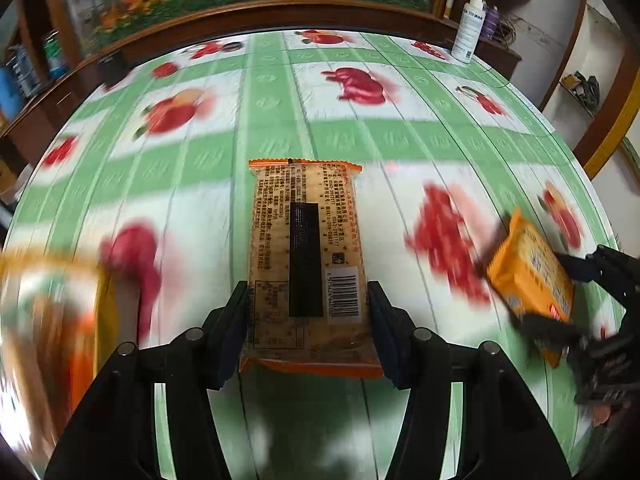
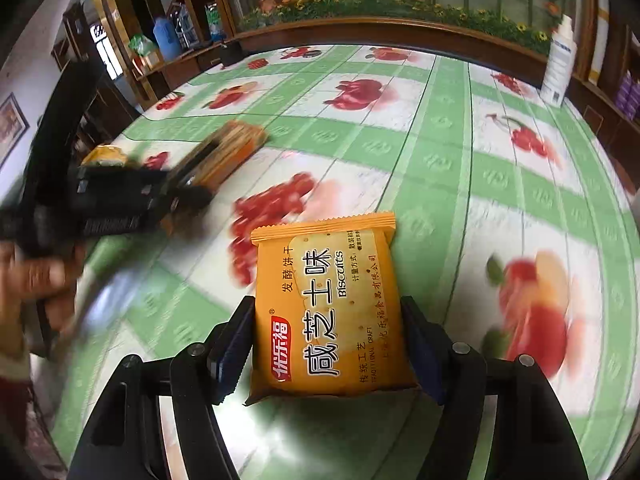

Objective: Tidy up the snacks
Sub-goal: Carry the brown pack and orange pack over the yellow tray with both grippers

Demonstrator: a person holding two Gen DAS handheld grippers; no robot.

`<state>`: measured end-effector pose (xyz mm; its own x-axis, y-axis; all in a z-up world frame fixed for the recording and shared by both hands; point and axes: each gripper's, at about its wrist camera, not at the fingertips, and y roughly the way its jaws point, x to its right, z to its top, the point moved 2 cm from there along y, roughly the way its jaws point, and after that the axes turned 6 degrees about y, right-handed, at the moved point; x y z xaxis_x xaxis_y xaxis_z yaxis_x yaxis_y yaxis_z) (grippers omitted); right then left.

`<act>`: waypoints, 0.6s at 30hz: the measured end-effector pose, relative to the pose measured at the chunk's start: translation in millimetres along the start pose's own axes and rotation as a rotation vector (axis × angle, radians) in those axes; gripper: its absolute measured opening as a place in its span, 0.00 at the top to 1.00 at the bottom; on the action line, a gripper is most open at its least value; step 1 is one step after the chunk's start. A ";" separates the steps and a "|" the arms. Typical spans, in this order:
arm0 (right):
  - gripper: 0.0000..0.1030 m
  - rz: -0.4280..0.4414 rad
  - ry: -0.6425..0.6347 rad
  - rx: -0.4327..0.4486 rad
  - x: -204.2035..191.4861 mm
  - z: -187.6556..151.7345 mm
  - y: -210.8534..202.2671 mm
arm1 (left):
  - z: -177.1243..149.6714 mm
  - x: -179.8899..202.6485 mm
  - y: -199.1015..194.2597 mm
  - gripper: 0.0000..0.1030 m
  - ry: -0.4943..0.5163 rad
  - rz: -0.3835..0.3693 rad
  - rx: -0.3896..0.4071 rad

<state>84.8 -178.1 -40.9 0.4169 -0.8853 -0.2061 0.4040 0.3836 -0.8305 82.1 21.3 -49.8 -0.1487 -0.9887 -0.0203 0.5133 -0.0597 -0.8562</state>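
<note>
Left gripper point(image 1: 307, 312): clenched on a biscuit packet point(image 1: 306, 256), back side up with its barcode showing; the pads press only the near part of its long edges, and the packet juts toward 12 o'clock above the table.
Right gripper point(image 2: 327, 344): clenched on a second biscuit packet point(image 2: 328, 312), printed face up, gripped at its near half and likewise carried clear of the tablecloth point(image 2: 432, 148).
Slip risk: both wrappers look slick and puffy, so I judge a sudden swing could let either one slide or pivot out from between the pads.
Crush risk: squeezing harder to prevent that would likely crack the biscuits inside.
Collision risk: from the right wrist, the left gripper is at 9 o'clock, blurred and near; both loads converging on one spot could knock together.
Blurred object point(image 1: 52, 320): at 8 o'clock in the left wrist view, orange and yellow, too smeared to identify; it may be where snacks go, but I cannot tell.
Spray bottle point(image 1: 469, 28): at 1 o'clock by the far table edge, well apart; a wide sweep could topple it.
</note>
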 end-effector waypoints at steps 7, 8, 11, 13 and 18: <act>0.31 0.060 0.066 0.022 -22.1 -46.3 -25.7 | -68.7 7.1 -54.1 0.47 -0.072 -0.012 0.058; 0.31 0.068 0.077 0.027 -25.7 -52.8 -29.4 | -73.6 5.2 -59.5 0.47 -0.081 -0.005 0.066; 0.31 0.105 0.095 0.047 -39.7 -68.5 -38.7 | -95.1 0.7 -82.8 0.47 -0.108 0.046 0.106; 0.31 0.135 0.092 0.060 -51.3 -75.1 -42.1 | -106.5 -1.6 -96.7 0.47 -0.114 0.080 0.131; 0.31 0.216 0.081 0.066 -82.8 -84.6 -44.7 | -128.3 -10.4 -125.6 0.47 -0.139 0.141 0.194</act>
<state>-36.7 -144.2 -30.4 0.4337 -0.7980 -0.4184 0.3659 0.5803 -0.7276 -89.2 56.7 -8.3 0.0462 -0.9977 -0.0492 0.6746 0.0675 -0.7351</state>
